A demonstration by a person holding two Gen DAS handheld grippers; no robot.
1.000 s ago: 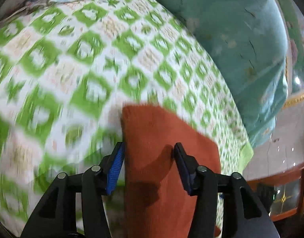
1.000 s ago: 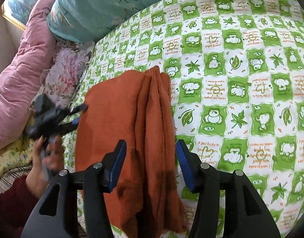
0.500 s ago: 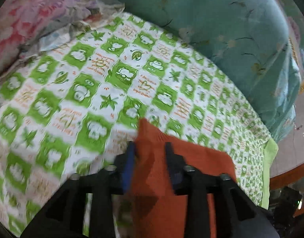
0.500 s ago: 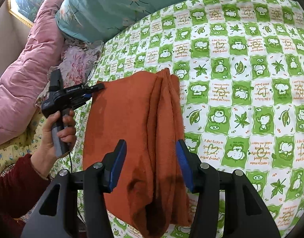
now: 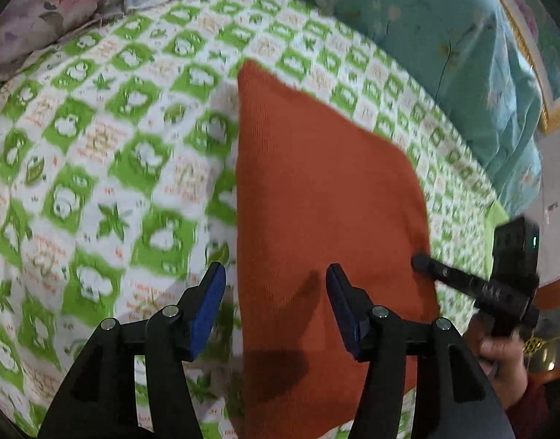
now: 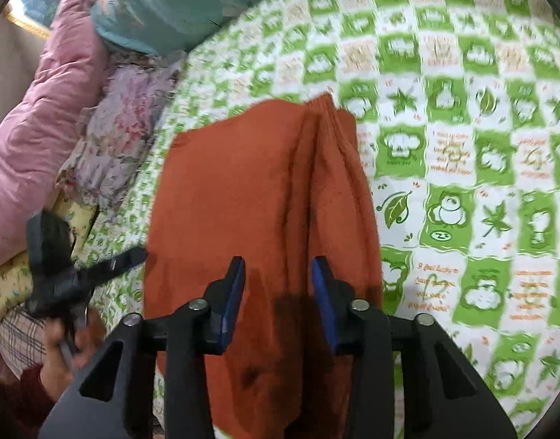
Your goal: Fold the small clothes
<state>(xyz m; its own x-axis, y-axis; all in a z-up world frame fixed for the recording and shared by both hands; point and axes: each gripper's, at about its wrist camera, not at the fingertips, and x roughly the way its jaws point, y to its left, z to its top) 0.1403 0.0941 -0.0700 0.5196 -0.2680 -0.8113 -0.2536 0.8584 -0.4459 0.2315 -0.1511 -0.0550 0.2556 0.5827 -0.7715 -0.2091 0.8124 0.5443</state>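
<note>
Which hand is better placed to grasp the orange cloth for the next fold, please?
Right. The right gripper straddles the bunched ridge of the orange cloth and is closing; the left gripper is opening over its flat edge.

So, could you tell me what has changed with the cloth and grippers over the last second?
The left gripper let go of the orange cloth and drew back; its jaws are opening, the cloth's edge loose between them. The right gripper has its jaws closing around the bunched fold. The cloth stays on the green bedsheet.
</note>
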